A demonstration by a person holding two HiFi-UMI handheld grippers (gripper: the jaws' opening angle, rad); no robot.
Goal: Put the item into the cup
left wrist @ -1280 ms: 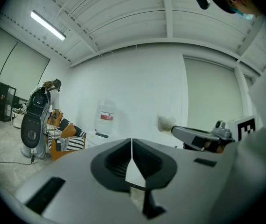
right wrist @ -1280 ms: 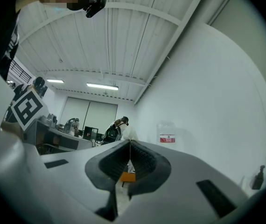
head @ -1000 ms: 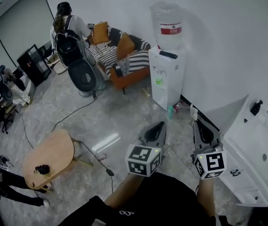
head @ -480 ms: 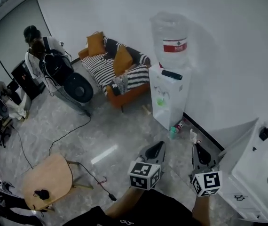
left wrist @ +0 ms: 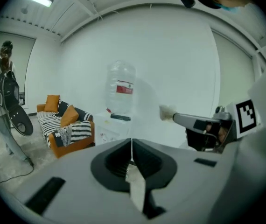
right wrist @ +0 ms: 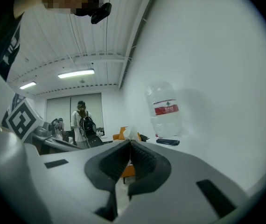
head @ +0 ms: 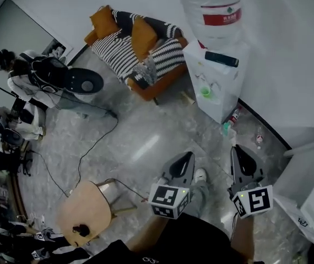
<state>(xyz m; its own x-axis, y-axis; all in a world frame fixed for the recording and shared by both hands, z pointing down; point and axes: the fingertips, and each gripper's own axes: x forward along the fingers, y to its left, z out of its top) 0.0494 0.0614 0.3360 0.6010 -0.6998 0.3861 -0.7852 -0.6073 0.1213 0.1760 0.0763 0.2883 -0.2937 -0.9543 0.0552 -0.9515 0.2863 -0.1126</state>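
**Room view.** A grey marble-look floor (head: pixel 146 131) and white walls are framing the scene. The left gripper (left wrist: pixel 131 148) is holding its jaws pressed together with nothing between them, and the right gripper (right wrist: pixel 130 148) is likewise clenched on nothing; both are hanging in the air above the floor, pointing forward. Each is carrying 1 cube of square black-and-white markers (head: pixel 169 201). Ahead of them a white water dispenser (head: pixel 215 87) is standing against the wall, bearing a large clear bottle (head: pixel 209 10) whose red label (head: pixel 221 14) is showing white print too small to read; a slim black object (head: pixel 221 59) is lying on its top. A small green object (head: pixel 205 91) is sitting in the tap recess; whether it is the cup cannot be told, and no item is showing in either gripper. Farther off, an orange sofa (head: pixel 146 59) with striped cushions, a round wooden table (head: pixel 82 219) and a person (head: pixel 30 78) are occupying the room. Judging from this, the task is not yet under way: the next move is calling for locating the item and opening 1 gripper to grasp it.
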